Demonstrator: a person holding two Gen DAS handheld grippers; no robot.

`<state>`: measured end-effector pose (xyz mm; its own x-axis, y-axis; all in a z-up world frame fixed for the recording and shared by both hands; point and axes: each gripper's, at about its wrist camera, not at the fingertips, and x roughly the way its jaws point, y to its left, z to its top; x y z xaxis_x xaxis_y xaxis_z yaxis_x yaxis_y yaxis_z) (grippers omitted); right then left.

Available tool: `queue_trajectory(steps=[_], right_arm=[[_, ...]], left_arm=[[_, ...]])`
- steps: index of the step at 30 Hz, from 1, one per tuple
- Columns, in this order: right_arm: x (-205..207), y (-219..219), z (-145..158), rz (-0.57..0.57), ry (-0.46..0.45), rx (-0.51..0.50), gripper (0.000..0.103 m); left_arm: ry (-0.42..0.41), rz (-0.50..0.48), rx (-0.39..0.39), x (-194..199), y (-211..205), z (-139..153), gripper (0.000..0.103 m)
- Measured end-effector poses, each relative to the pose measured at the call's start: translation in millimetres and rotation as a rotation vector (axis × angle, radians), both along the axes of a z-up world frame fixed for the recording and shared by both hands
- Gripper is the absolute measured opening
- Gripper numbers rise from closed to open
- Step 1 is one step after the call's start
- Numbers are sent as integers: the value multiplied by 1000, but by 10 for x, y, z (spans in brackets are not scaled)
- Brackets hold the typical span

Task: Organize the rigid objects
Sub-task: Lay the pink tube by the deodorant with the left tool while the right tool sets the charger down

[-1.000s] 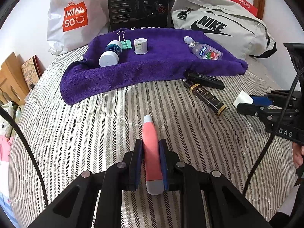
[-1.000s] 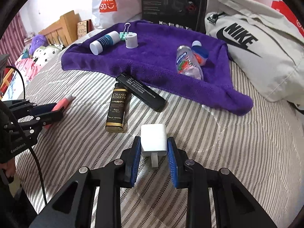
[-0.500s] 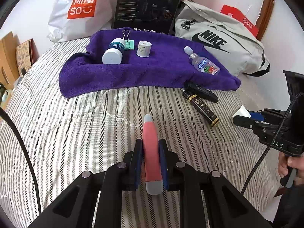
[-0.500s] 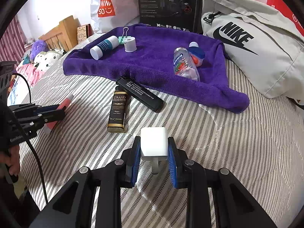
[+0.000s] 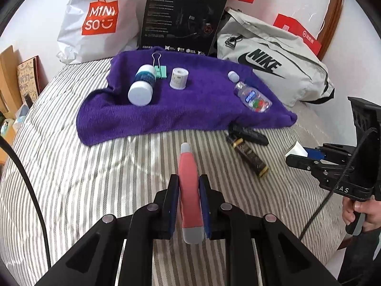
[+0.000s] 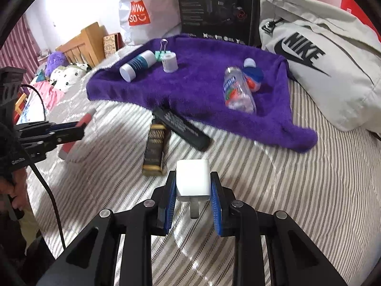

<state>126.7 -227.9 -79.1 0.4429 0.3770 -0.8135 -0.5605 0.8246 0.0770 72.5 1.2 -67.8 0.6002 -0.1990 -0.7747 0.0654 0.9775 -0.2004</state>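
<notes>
My left gripper is shut on a pink tube with a grey cap, held above the striped bed short of the purple towel. My right gripper is shut on a white charger plug, its prong pointing back at the camera. On the towel lie a white bottle, a green binder clip, a small tape roll and a clear bottle. A black bar and a dark gold-trimmed box lie on the bed by the towel's near edge.
Behind the towel stand a white Miniso bag, a black headset box and a grey Nike bag. A wooden bed frame and soft toys sit at the far left. A person's hand holds the right gripper handle.
Both grippers have drawn back and risen a little with their objects still held, so the towel looks farther off. Nothing on the bed has moved.
</notes>
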Motion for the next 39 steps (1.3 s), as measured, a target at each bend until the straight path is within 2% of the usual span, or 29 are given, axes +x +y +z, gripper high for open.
queue_trajectory(steps=[10,15,18,24,28,31,39], right_arm=[[481,152,323,-2,-23,22,27],[791,322,389,11,-29,25,27],[987,439,355,13,-23,16,27],[1263,604,126,24,17,7,27],[1312,671,-45,18,24,-47,27],[1334,706,-108,34,36,-43,27],[1351,783,-163,67,12,-95,27]], left_arm=[[-29,-21,6,539,15,226,17],[-19,-21,4,896,22,289,17],[-10,-2,41,1104,23,272,17],[39,25,55,1452,97,130,17],[71,30,65,1581,104,19,17],[92,28,73,1647,97,-51,17],[123,22,118,1764,8,-187,17]])
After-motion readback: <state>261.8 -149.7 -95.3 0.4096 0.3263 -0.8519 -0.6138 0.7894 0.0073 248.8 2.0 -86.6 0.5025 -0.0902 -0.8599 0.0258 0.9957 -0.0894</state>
